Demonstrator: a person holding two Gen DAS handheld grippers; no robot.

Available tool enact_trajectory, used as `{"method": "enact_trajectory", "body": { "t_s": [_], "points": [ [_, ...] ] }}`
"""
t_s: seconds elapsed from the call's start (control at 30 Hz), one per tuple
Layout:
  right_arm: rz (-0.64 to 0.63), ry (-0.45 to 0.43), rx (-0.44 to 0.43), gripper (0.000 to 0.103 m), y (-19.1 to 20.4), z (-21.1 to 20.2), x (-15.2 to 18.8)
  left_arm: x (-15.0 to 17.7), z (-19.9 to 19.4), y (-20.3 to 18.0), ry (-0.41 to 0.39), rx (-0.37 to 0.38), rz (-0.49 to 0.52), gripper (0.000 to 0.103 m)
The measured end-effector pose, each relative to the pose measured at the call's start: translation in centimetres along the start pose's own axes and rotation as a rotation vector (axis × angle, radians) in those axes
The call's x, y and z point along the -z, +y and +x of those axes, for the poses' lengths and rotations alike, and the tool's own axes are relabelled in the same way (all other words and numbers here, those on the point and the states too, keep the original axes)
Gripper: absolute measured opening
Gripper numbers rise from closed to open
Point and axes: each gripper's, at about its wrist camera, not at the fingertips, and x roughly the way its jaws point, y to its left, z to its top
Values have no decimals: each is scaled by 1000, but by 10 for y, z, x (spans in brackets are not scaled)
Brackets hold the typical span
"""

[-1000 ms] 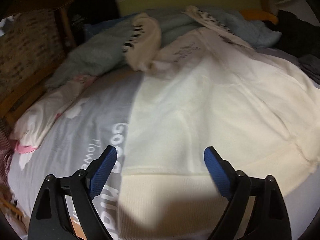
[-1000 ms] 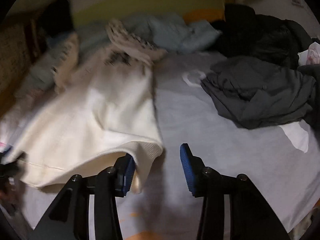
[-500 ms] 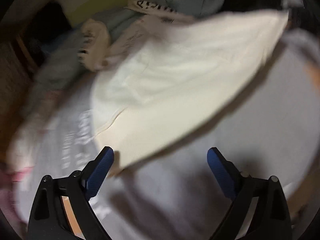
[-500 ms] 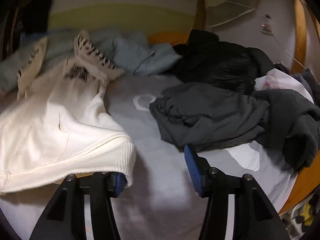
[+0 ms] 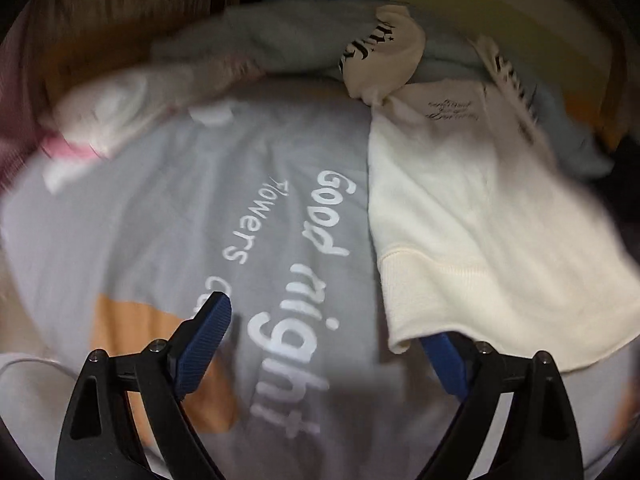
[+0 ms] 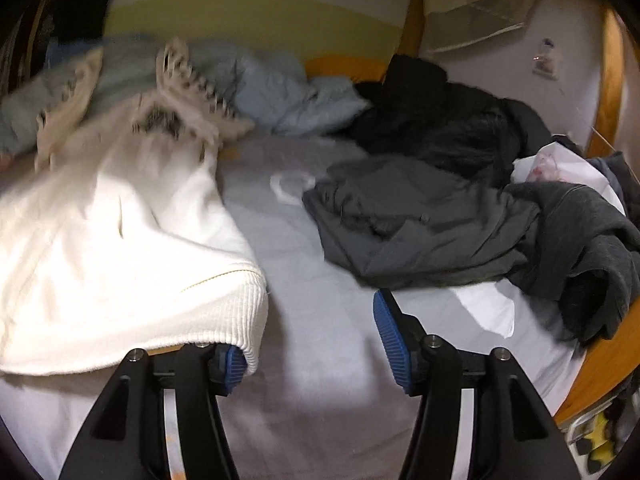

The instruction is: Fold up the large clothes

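Sweater [image 5: 472, 216] lies right of frame on bedsheet [image 5: 248, 216], hem now draped over both grippers' inner pads. Left gripper [image 5: 328, 344] has swung left, wide, closing slightly, gripping nothing; right gripper [image 6: 308, 344] has widened, empty between. Regrasp needed.

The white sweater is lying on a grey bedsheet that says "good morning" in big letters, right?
Not quite. The left wrist view shows the white sweater lying on the grey bedsheet, but its big letters say "good night", not "good morning".
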Motion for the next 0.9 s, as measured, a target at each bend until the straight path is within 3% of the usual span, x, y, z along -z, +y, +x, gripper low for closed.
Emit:
{"method": "enact_trajectory", "body": {
  "t_s": [0.1,0.3,0.43,0.57,0.63,0.8,0.9],
  "points": [
    [8,24,-13,59,-1,4,1,-4,2,3,-21,-29,-11,89],
    [10,36,-28,63,-3,7,2,5,16,-27,-42,-127,164,89],
    [32,54,-57,63,-8,13,-1,-9,-2,-19,-138,-97,109,90],
    [130,57,-132,65,-23,20,-13,-27,12,-37,-123,-269,240,95],
    [77,89,-119,66,-18,34,-21,-30,17,-47,-155,-318,303,95],
    [-16,23,-92,66,-8,45,-46,-58,28,-51,-191,-344,293,95],
    [-42,5,-62,69,-1,56,-65,-74,53,-52,-153,-392,284,95]
  ]
}}
